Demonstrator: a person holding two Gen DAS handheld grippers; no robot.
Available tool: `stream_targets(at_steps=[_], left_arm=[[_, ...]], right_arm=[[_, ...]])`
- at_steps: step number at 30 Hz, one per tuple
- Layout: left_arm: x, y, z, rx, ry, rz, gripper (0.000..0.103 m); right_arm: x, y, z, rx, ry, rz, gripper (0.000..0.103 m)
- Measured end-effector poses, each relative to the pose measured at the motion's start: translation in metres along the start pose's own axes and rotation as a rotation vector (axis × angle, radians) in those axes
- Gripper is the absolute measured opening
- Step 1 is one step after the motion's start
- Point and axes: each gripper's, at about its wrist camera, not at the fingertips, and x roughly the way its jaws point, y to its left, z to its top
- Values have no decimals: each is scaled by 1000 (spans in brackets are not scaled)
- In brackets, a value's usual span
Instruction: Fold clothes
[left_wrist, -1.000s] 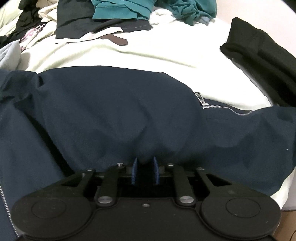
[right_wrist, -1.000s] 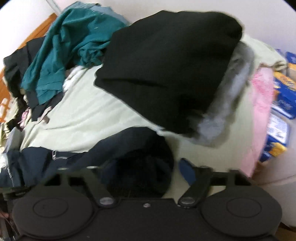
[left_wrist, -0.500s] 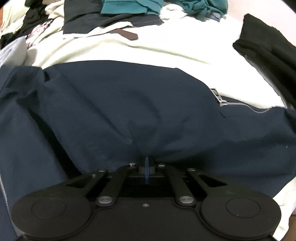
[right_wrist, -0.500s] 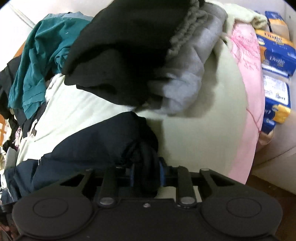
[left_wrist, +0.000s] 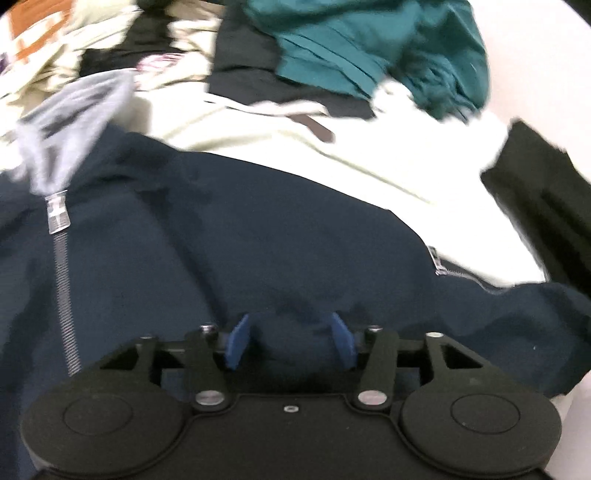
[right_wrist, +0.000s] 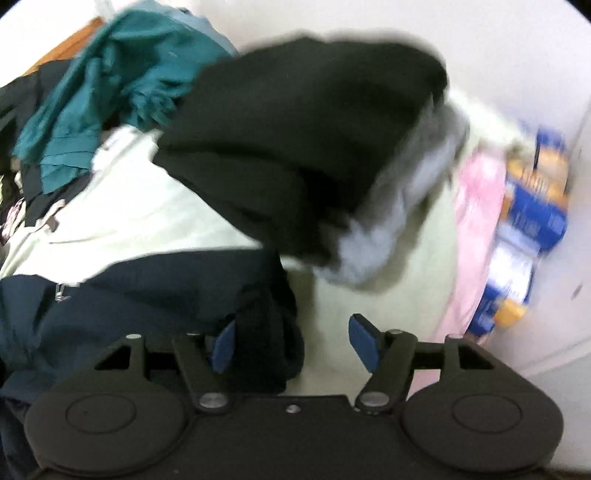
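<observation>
Both grippers have just let go: half a second ago the left gripper (left_wrist: 291, 341) was pinched shut on the navy zip jacket (left_wrist: 229, 236), and its jaws have since been opening, now spread with only a loose hump of cloth between them. The right gripper (right_wrist: 295, 341) has likewise been opening off the jacket's dark bunched end (right_wrist: 267, 332), which lies against the left pad only. Spread on the pale sheet (right_wrist: 155, 218), the jacket looks laid down, so this fold is probably placed and fresh holds come next.
</observation>
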Motion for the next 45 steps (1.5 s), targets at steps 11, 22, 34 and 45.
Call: stream_targets(at_steps=[11,22,34,45], left_arm=[[-3,32,-48,0,69,91,67],[-92,93,-69,-305,-47,134,66],[-183,142,-244,-507,84,271,68],[-157,151,-287,-596,47,201,16]], right_arm=[[61,106,-16,-160,143,272,54],[48,116,-12,-283,227,274,79],[29,181,-105,-318,671,768,95],[55,209,-74,-101,686,825,7]])
